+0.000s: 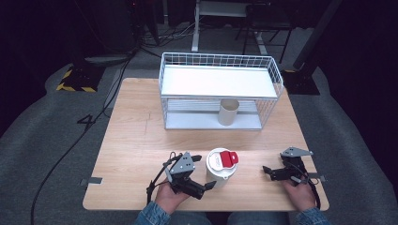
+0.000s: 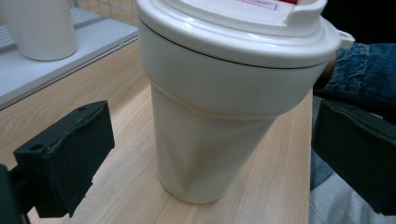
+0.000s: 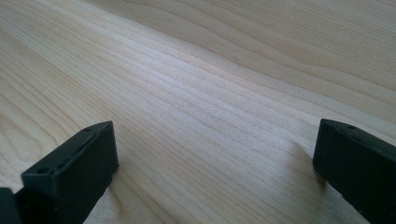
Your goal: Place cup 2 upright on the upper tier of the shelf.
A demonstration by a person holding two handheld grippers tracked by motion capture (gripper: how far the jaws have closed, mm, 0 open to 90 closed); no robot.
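A cream lidded plastic cup with a red flap (image 1: 220, 167) is flanked untouched on the wooden table (image 1: 136, 150) by the spread left gripper (image 1: 201, 174); the right gripper (image 1: 268, 171) is held spread nearby, while a plain cream cup (image 1: 228, 111) is housed in the white wire rack (image 1: 216, 89).

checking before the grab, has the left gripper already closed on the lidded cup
No: in the left gripper view the left gripper has its jaws wide apart, with clear gaps on both sides of the lidded cup.

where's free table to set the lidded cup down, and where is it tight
Bare wood lies left of the wire rack, and in the strip between the rack's front and the lidded cup. Tight: near edge, cup between the left gripper and right gripper; a second cup under the rack's shelf.
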